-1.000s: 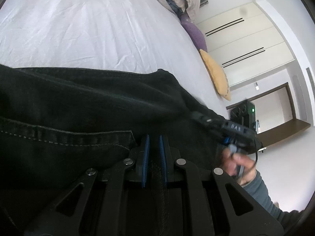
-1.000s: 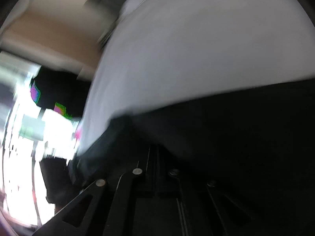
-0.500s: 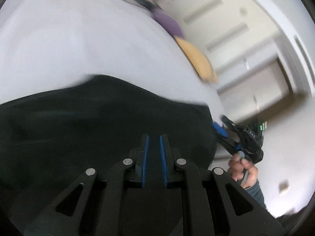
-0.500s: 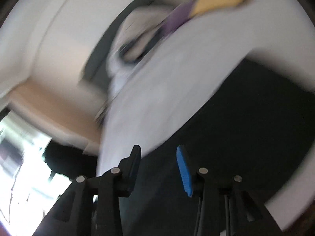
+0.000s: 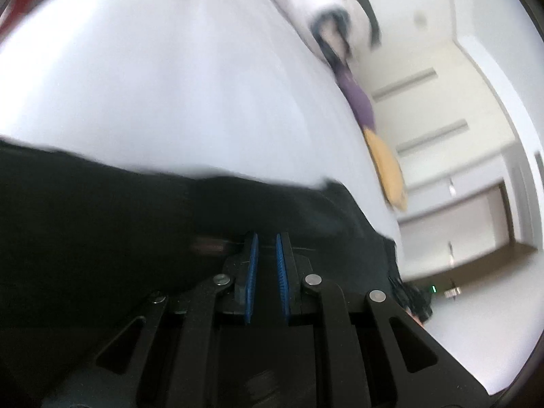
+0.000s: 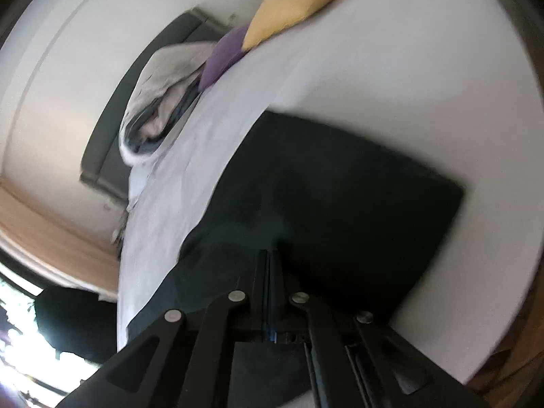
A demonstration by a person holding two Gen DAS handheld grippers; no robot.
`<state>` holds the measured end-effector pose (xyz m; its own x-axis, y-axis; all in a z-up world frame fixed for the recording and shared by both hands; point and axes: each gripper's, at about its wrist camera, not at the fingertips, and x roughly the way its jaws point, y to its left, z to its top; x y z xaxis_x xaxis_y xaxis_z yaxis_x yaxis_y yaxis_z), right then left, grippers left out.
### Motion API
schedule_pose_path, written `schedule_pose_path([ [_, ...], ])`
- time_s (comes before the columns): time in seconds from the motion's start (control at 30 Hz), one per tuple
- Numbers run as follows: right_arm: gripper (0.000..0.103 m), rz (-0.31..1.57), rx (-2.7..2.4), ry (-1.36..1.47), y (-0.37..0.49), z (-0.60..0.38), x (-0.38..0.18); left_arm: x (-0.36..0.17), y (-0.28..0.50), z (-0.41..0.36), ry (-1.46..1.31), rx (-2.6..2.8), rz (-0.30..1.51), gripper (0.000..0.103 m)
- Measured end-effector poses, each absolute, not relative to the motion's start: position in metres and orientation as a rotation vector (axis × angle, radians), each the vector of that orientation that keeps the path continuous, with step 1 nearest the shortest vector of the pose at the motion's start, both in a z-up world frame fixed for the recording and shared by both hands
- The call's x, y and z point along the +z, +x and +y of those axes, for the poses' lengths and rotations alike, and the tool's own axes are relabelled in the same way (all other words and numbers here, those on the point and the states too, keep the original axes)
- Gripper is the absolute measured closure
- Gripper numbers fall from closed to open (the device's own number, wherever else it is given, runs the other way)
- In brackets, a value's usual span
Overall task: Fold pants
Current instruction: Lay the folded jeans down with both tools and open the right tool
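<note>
— Where do we stand with the pants [image 6: 336, 200]?

— We see them lying on the white bed sheet [image 6: 391, 78] as a dark, roughly squared block, so we judge at least one fold is already made. Whether another fold or only a smoothing is left, we cannot say from here.

— And the tongs?

— Our right gripper [image 6: 270, 255] is clenched, its pads pressed together with nothing we can make out between them; its tip sits over the near edge of the pants. Our left gripper [image 5: 267, 238] has its blue pads [image 5: 252, 265] drawn close with a narrow gap. The dark cloth lies right at its tips, but we cannot tell if any is pinched.

— What does each view give us alone?

— The right view shows the whole outline of the block, with its far corners, plus the rumpled duvet [image 6: 163, 102], purple pillow [image 6: 224, 57] and yellow pillow [image 6: 292, 3] at the far end of the bed. The left view, blurred, shows only the pants' far edge against the sheet, yet it alone shows the wardrobe doors [image 5: 431, 108] to the right.
</note>
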<state>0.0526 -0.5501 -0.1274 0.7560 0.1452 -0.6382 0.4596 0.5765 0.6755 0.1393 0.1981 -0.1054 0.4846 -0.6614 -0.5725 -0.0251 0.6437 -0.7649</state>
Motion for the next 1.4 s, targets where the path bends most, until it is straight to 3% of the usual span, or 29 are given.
schedule_pose_path([
  [0.07, 0.103, 0.7, -0.253, 0.985, 0.044, -0.559, -0.124, -0.098, 0.128, 0.22, -0.76, -0.416, 0.986, 0.092],
  [0.13, 0.094, 0.685, -0.307, 0.994, 0.037, -0.549, -0.109, -0.09, 0.116, 0.24, -0.74, -0.385, 0.962, 0.092],
  [0.23, 0.089, 0.635, -0.148, 0.989, 0.036, -0.485, -0.084, -0.068, 0.103, 0.244, -0.721, -0.371, 0.918, 0.092],
  [0.37, 0.066, 0.702, 0.261, 0.899, 0.066, -0.373, -0.064, -0.039, 0.117, 0.193, -0.721, -0.537, 0.891, 0.092],
  [0.43, 0.064, 0.772, 0.359, 0.848, 0.08, -0.334, -0.072, -0.035, 0.121, 0.14, -0.644, -0.622, 0.94, 0.092],
  [0.47, 0.059, 0.819, 0.36, 0.841, 0.087, -0.324, -0.083, -0.039, 0.122, 0.116, -0.59, -0.644, 0.976, 0.092],
  [0.5, 0.066, 0.9, 0.343, 0.861, 0.094, -0.322, -0.102, -0.048, 0.123, 0.095, -0.542, -0.647, 1.023, 0.092],
  [0.57, 0.103, 0.983, 0.257, 0.896, 0.094, -0.335, -0.13, -0.07, 0.123, 0.08, -0.473, -0.588, 1.114, 0.092],
  [0.7, 0.103, 0.91, 0.075, 0.895, 0.068, -0.395, -0.127, -0.064, 0.107, 0.115, -0.503, -0.527, 1.121, 0.092],
  [0.73, 0.103, 0.889, 0.012, 0.898, 0.06, -0.414, -0.125, -0.064, 0.103, 0.131, -0.539, -0.503, 1.121, 0.103],
  [0.87, 0.102, 0.799, -0.317, 0.876, 0.026, -0.486, -0.108, -0.054, 0.081, 0.186, -0.571, -0.368, 1.101, 0.103],
  [0.9, 0.091, 0.78, -0.358, 0.875, 0.023, -0.494, -0.105, -0.048, 0.074, 0.196, -0.556, -0.341, 1.09, 0.103],
  [0.97, 0.086, 0.707, -0.335, 0.902, 0.014, -0.497, -0.09, -0.031, 0.065, 0.209, -0.613, -0.363, 1.054, 0.103],
  [1.07, 0.07, 0.678, -0.087, 0.914, 0.035, -0.45, -0.072, -0.007, 0.074, 0.182, -0.607, -0.498, 1.017, 0.103],
  [1.2, 0.066, 0.795, 0.258, 0.884, 0.082, -0.358, -0.079, -0.003, 0.103, 0.086, -0.504, -0.678, 1.057, 0.103],
  [1.27, 0.066, 0.875, 0.321, 0.858, 0.105, -0.324, -0.095, -0.019, 0.119, 0.056, -0.453, -0.691, 1.12, 0.103],
  [1.3, 0.071, 0.904, 0.307, 0.853, 0.112, -0.319, -0.105, -0.029, 0.124, 0.048, -0.413, -0.676, 1.15, 0.103],
  [1.33, 0.082, 0.928, 0.279, 0.857, 0.115, -0.321, -0.115, -0.046, 0.125, 0.048, -0.378, -0.637, 1.184, 0.103],
  [1.37, 0.103, 0.935, 0.257, 0.879, 0.115, -0.332, -0.124, -0.053, 0.127, 0.057, -0.428, -0.637, 1.197, 0.103],
  [1.4, 0.103, 0.938, 0.212, 0.888, 0.111, -0.346, -0.13, -0.056, 0.126, 0.07, -0.504, -0.644, 1.195, 0.103],
])
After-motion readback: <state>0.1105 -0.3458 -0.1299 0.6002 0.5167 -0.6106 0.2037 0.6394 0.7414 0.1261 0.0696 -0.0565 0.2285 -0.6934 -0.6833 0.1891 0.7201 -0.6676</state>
